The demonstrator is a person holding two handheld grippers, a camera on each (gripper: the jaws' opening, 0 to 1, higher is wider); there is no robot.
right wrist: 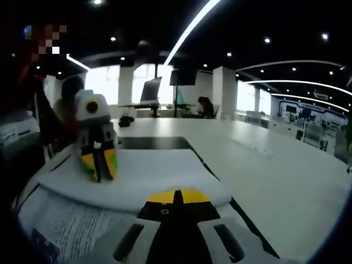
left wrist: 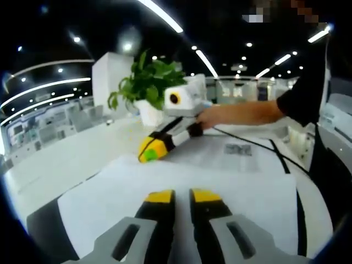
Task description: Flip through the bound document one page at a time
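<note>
In the left gripper view the left gripper [left wrist: 183,196] is hovering low over the bound document [left wrist: 181,190], its yellow-tipped jaws standing slightly apart with a narrow gap and nothing between them. The right gripper [left wrist: 147,152] is reaching in from the right, held by a person's hand [left wrist: 212,116], its yellow and green tips resting on the far left part of the top sheet; whether they are pinching paper cannot be told from here.

In the right gripper view the right gripper [right wrist: 175,196] is showing its jaws pressed together at the edge of a lifted page [right wrist: 137,176], though whether paper is caught between them cannot be told. The page is bowing upward in a soft curve above a printed page [right wrist: 71,225] carrying lines of text. The left gripper [right wrist: 98,158] is standing on that curved sheet.

The document is lying open on a white table [left wrist: 71,159], with a black cover edge showing around its pages. A white pot [left wrist: 148,113] is holding a leafy green plant [left wrist: 146,82] just behind it.
</note>
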